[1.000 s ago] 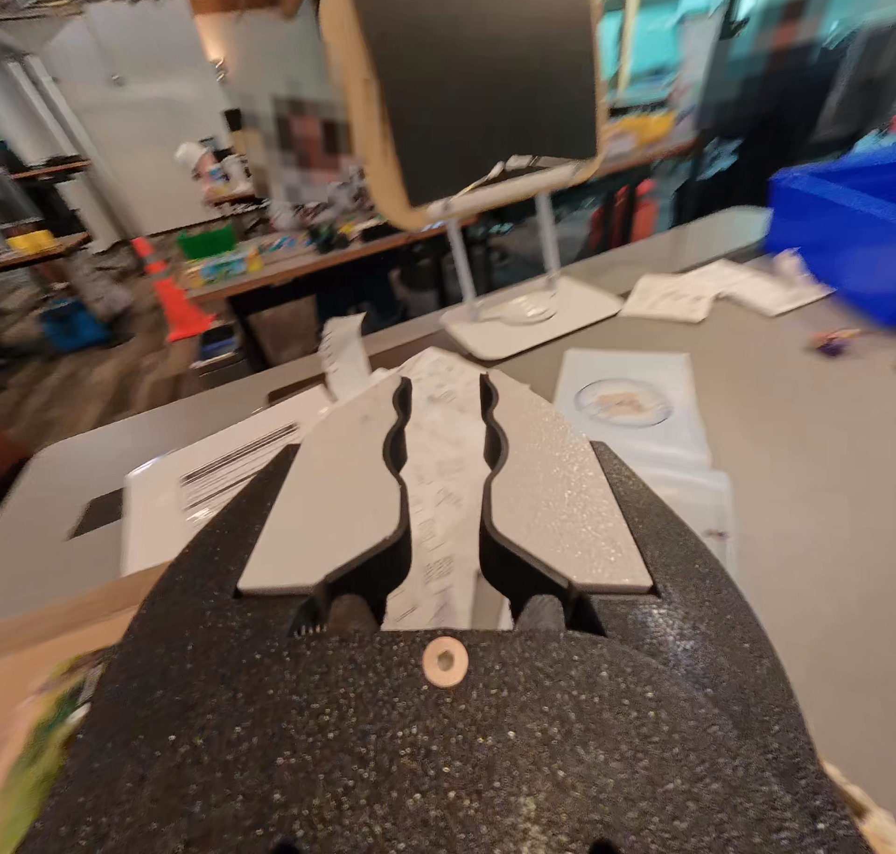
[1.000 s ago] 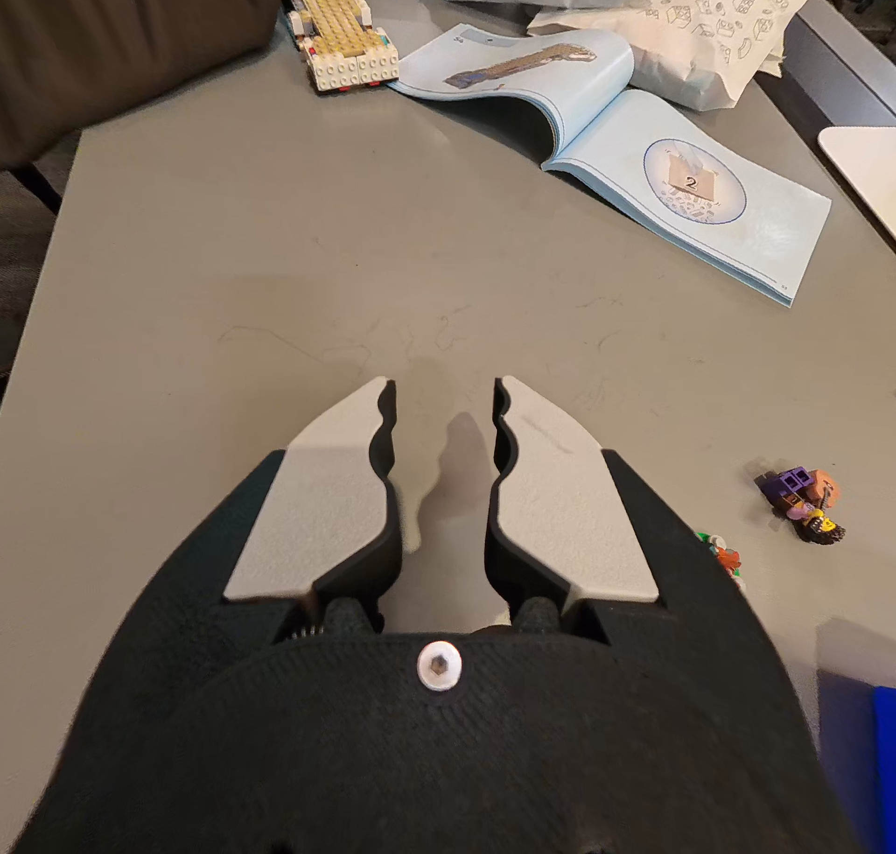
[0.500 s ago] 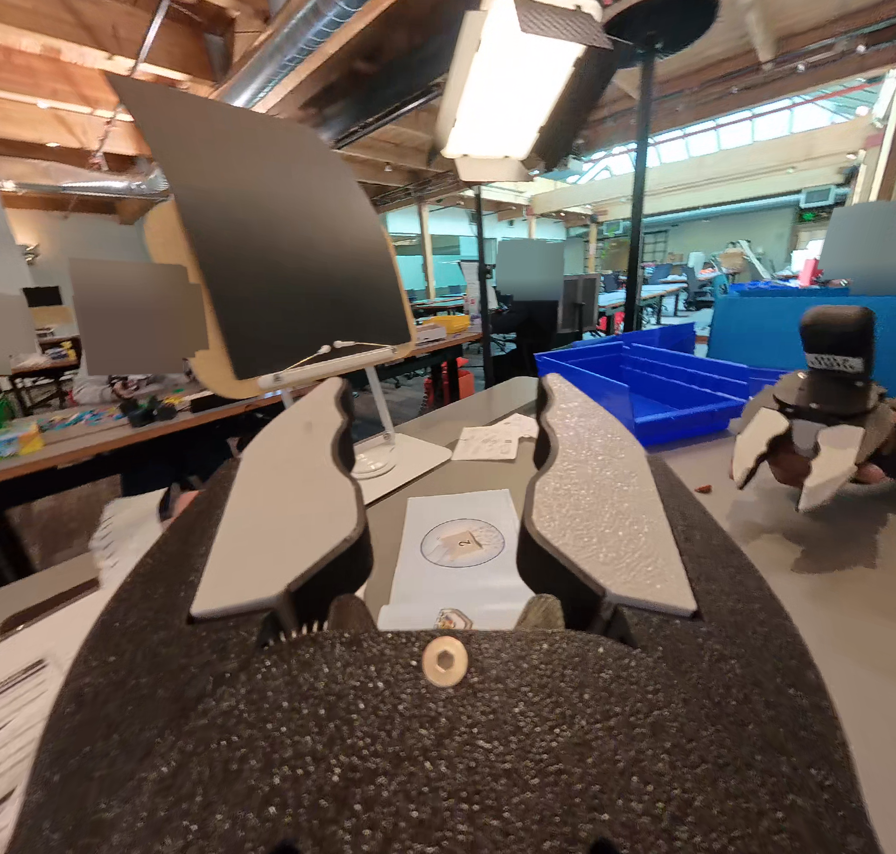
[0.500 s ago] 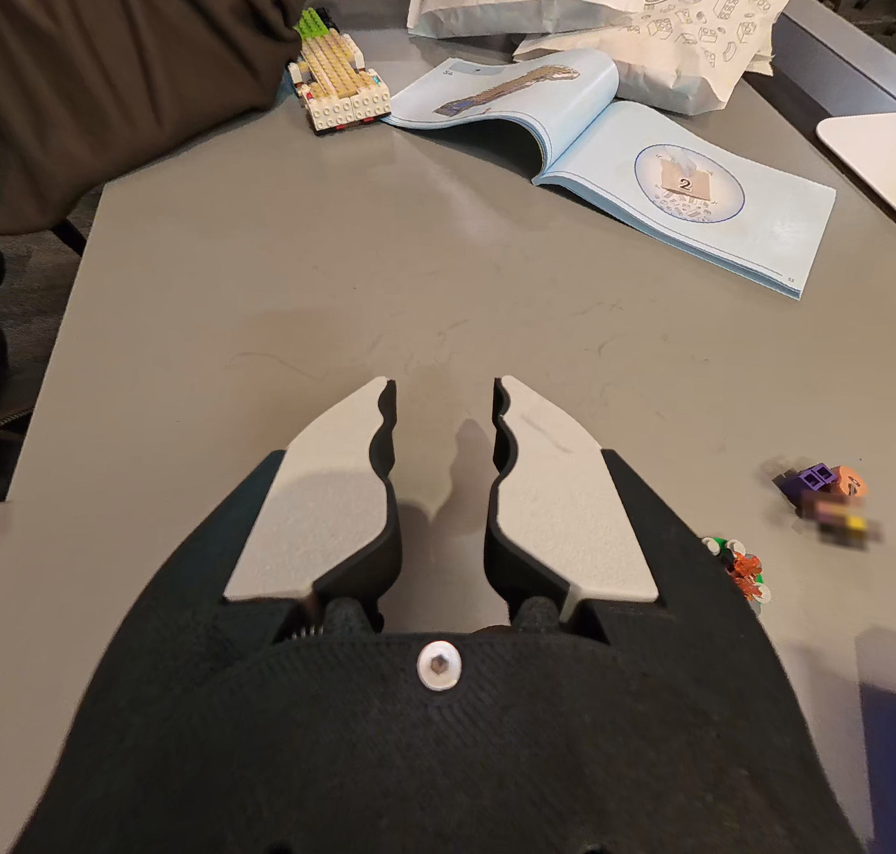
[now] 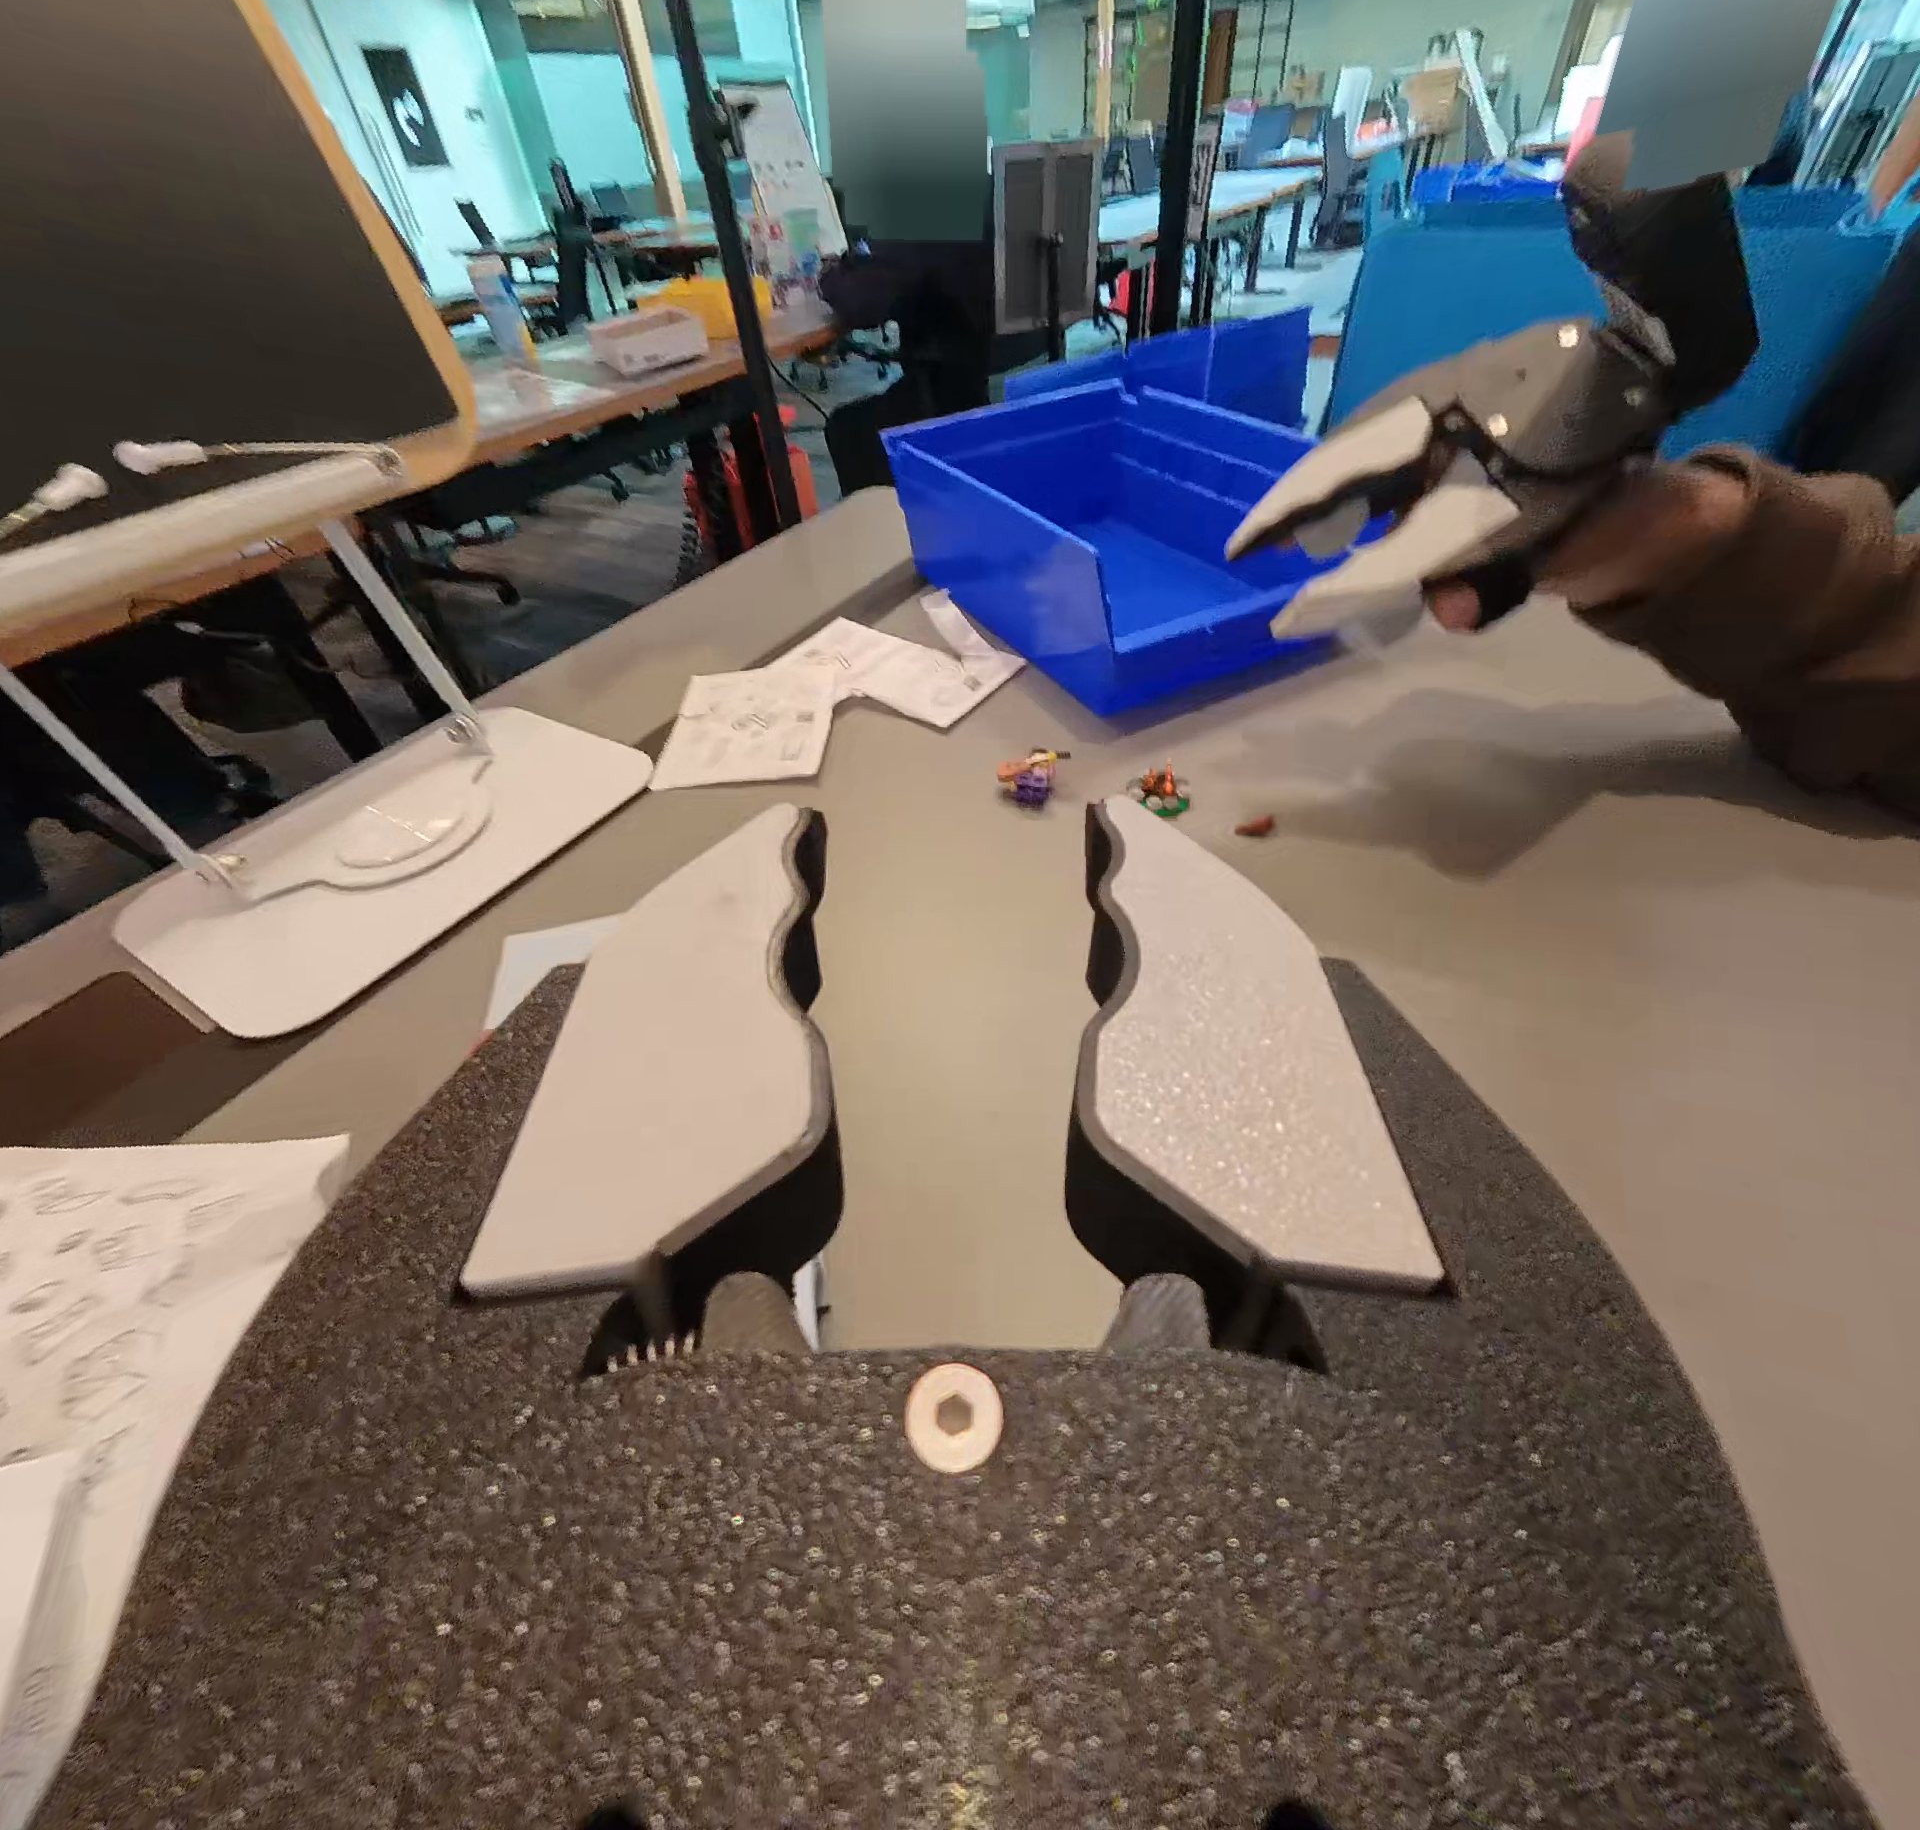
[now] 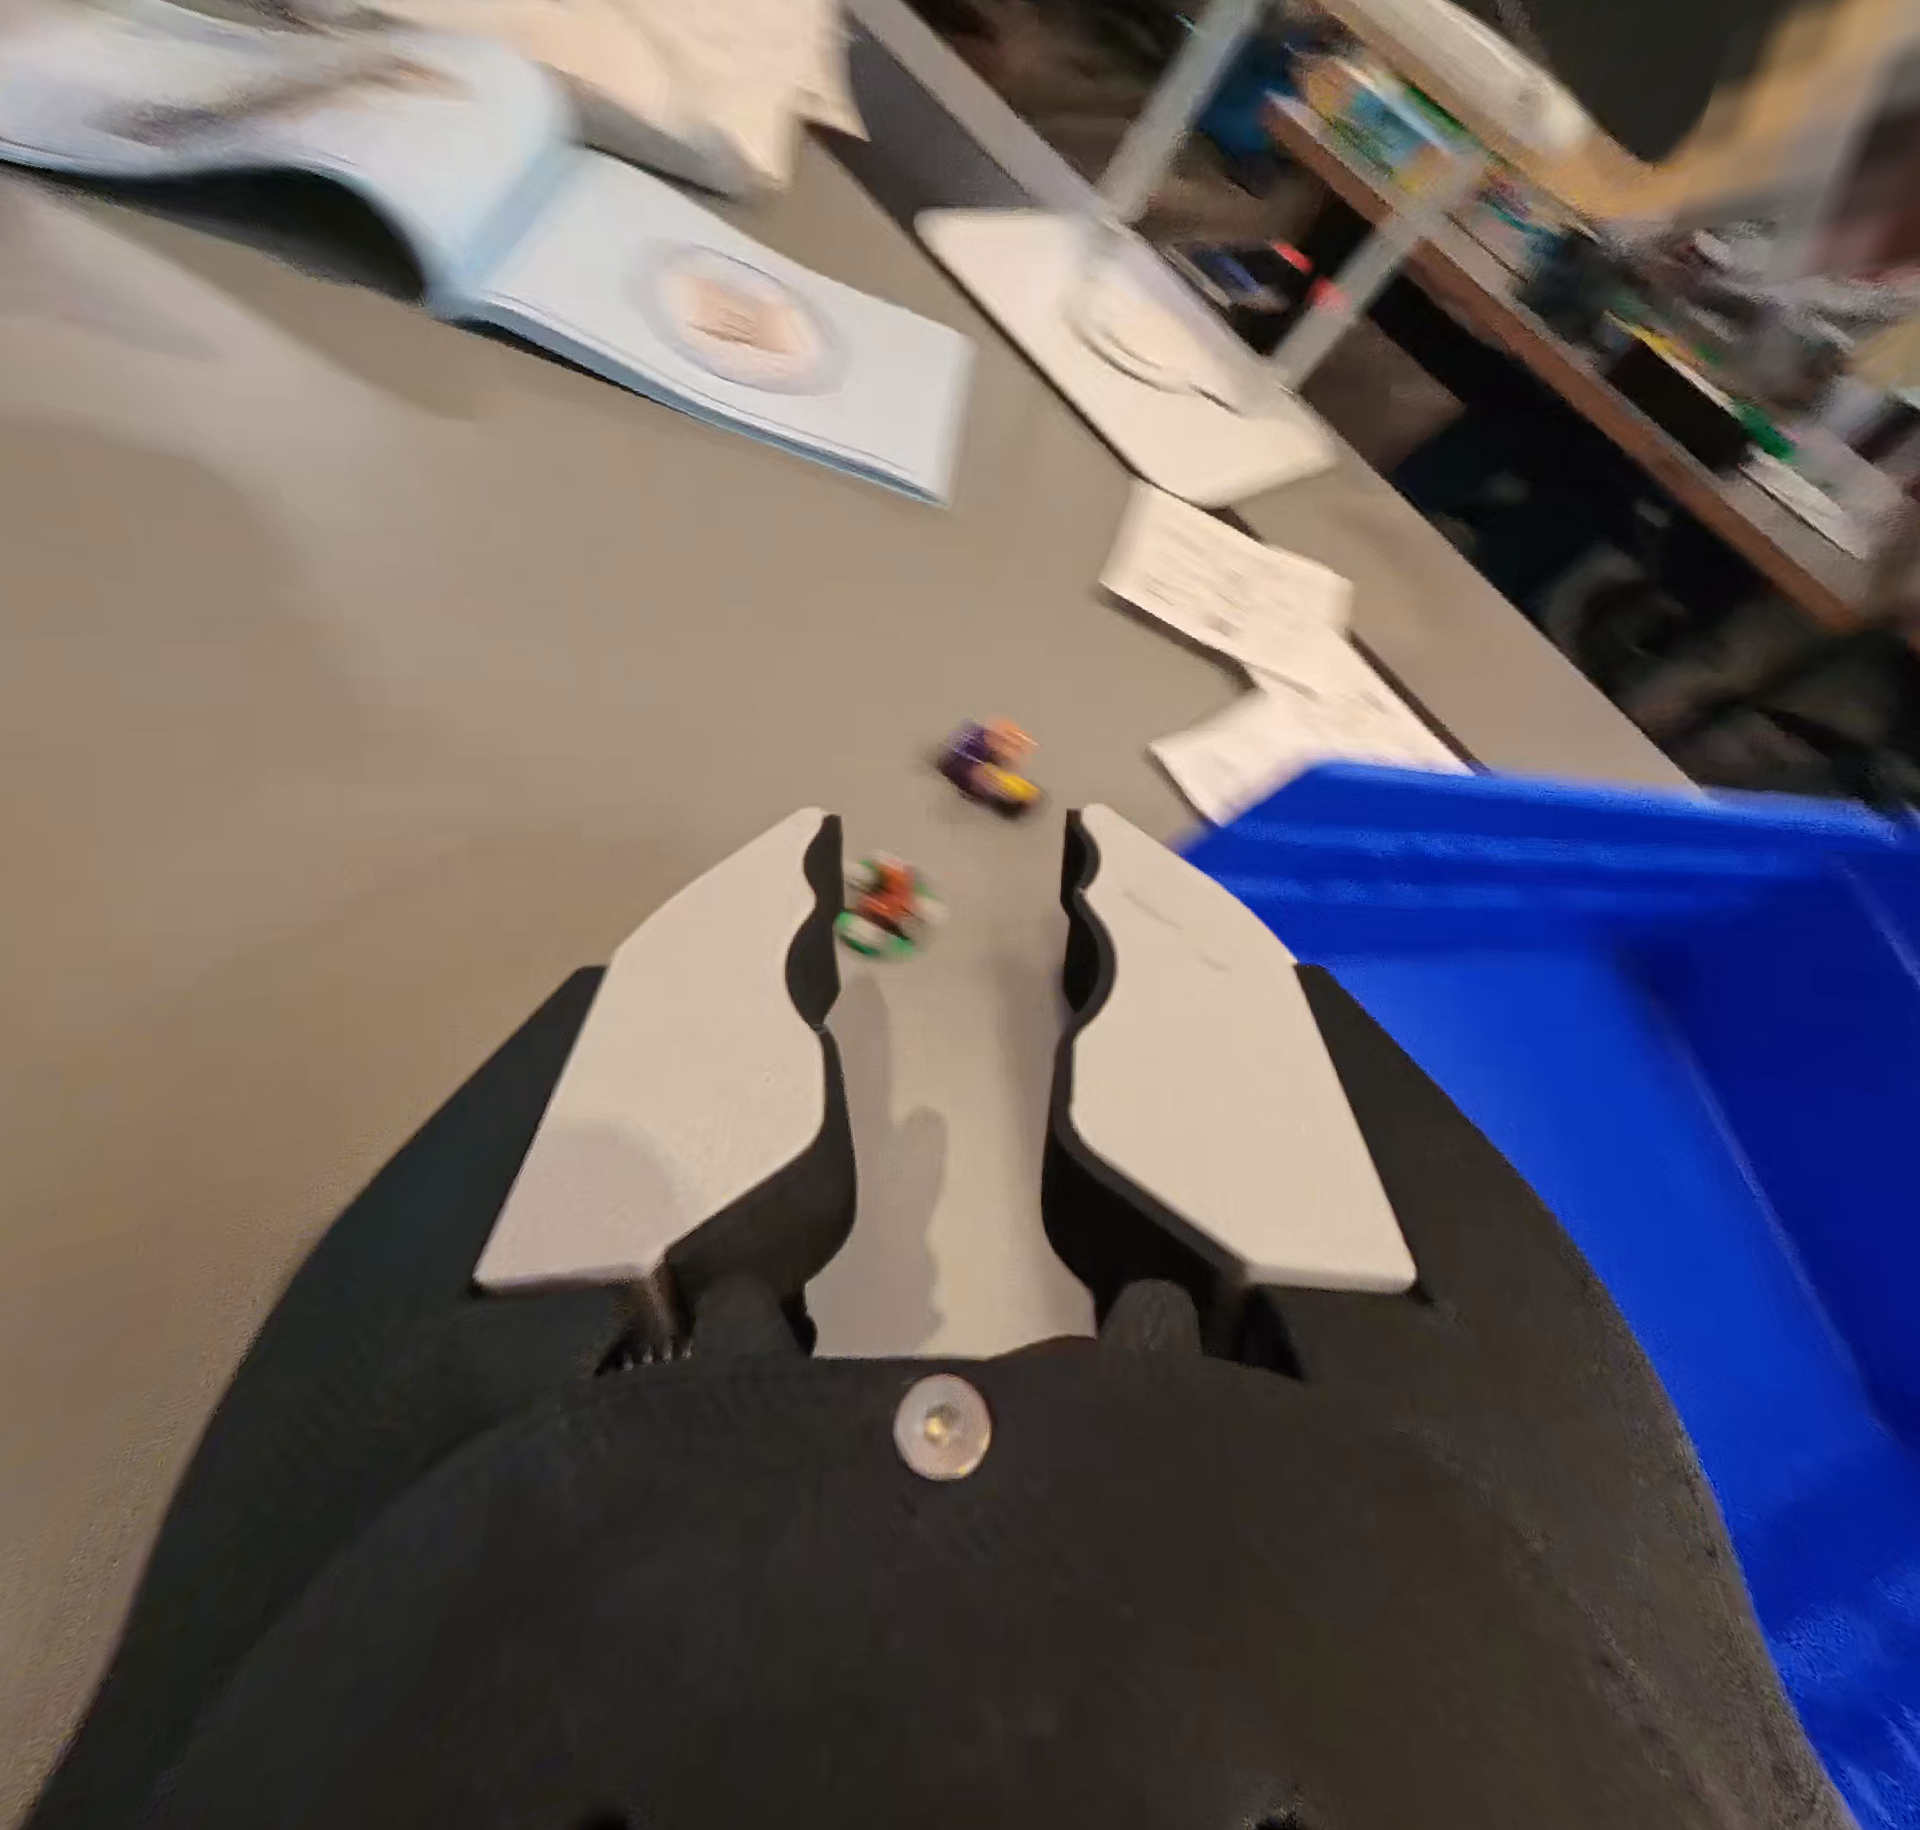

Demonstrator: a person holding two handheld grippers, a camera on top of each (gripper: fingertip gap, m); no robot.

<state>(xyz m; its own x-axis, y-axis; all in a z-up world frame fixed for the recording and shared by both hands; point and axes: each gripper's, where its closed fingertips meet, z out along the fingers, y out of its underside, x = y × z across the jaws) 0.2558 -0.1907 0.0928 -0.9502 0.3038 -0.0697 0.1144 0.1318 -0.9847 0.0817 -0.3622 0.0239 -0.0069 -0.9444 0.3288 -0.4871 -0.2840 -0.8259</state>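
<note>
My left gripper (image 5: 951,814) is open and empty, low over the grey table (image 5: 1558,1053). Ahead of its tips lie a small purple toy figure (image 5: 1029,778), a small green and orange brick piece (image 5: 1164,791) and a tiny brown bit (image 5: 1255,826). My right gripper (image 5: 1320,554) shows in the left wrist view, open and empty, held in the air above the table in front of the blue bin (image 5: 1039,554). In the blurred right wrist view its jaws (image 6: 945,835) frame the green and orange piece (image 6: 883,907), which lies on the table below, untouched. The purple figure (image 6: 987,767) lies just beyond.
A blue bin (image 6: 1662,1053) stands to the right of my right gripper. A pale blue open booklet (image 6: 727,326), a white lamp base (image 6: 1122,346) and loose white papers (image 6: 1247,617) lie on the table. A person's brown sleeve (image 5: 1766,617) holds the right gripper. Some 25 cm of space lies between my two pairs of fingers. My left tips are about 25 cm from the tiny brown bit (image 5: 1255,826), my right tips only 9 cm.
My left gripper opened wide, then narrowed somewhat, and tipped down from the ceiling to the table. My right gripper swung right to the small pieces and the bin, still open.
</note>
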